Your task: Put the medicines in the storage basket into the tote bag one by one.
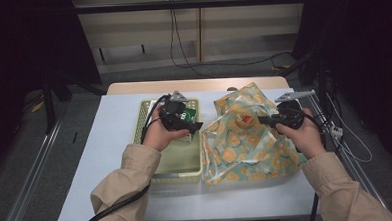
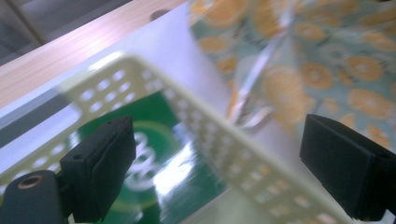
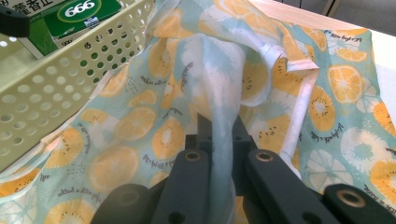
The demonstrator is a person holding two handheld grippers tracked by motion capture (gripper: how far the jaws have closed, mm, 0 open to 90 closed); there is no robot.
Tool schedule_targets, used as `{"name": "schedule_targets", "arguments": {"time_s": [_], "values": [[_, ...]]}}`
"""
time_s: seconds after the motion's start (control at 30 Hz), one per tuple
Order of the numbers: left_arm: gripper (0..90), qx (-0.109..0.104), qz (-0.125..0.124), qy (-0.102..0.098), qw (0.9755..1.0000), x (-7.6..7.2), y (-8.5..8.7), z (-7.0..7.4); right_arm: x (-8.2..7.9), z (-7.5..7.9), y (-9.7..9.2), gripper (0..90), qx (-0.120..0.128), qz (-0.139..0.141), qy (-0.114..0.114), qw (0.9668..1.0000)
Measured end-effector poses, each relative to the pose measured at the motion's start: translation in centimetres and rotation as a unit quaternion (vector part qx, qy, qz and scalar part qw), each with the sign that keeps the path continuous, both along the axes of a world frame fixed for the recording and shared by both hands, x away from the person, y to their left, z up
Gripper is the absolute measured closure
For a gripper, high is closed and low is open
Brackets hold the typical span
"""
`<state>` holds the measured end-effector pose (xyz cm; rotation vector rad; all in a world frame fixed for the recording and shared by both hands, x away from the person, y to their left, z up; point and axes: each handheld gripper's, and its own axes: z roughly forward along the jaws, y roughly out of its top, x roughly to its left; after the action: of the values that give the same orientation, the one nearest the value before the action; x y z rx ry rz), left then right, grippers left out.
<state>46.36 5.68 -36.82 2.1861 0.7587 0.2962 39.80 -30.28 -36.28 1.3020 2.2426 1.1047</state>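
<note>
A pale green perforated basket stands on the white table, with a green carton inside at its far end. To its right lies a light blue cloth printed with orange slices. My left gripper is open, hovering over the basket's right rim above the carton. My right gripper is shut on a pinched fold of the cloth, lifting it into a ridge.
A wooden tabletop edge runs behind the white surface. Cables hang at the back wall, and a metal rail lies on the floor at left. Bare white table lies left of the basket.
</note>
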Motion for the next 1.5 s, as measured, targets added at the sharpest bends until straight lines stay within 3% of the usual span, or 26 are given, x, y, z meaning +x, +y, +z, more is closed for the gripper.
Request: {"name": "schedule_targets", "arguments": {"time_s": [0.27, 0.57, 0.97, 1.0, 1.27, 1.5], "values": [[8.1, 0.016, 0.045, 0.005, 0.9988, 0.6, 2.3, -1.8, -0.1, 0.0, 0.3, 88.7, -0.001, 0.003, -0.001, 1.0000], [5.8, -0.003, 0.050, 0.013, 0.9987, 0.9, 1.1, -3.0, 0.1, -0.1, 0.6, 88.7, -0.003, 0.006, 0.001, 1.0000], [0.0, 0.010, 0.079, 0.025, 0.9965, 1.2, 0.0, -3.6, 0.1, -0.2, 0.7, 88.8, -0.002, 0.007, 0.001, 1.0000], [0.0, 0.001, 0.081, 0.028, 0.9963, 1.2, 0.1, -3.7, 0.1, -0.2, 0.6, 88.7, -0.002, 0.007, 0.001, 1.0000], [3.2, 0.007, 0.080, 0.037, 0.9961, 1.2, 0.8, -3.5, 0.0, -0.2, 0.2, 88.7, -0.001, 0.003, 0.000, 1.0000], [8.8, 0.012, 0.088, 0.039, 0.9953, 1.1, 2.8, -3.2, -0.1, -0.2, -0.1, 88.7, 0.000, -0.001, 0.000, 1.0000]]}}
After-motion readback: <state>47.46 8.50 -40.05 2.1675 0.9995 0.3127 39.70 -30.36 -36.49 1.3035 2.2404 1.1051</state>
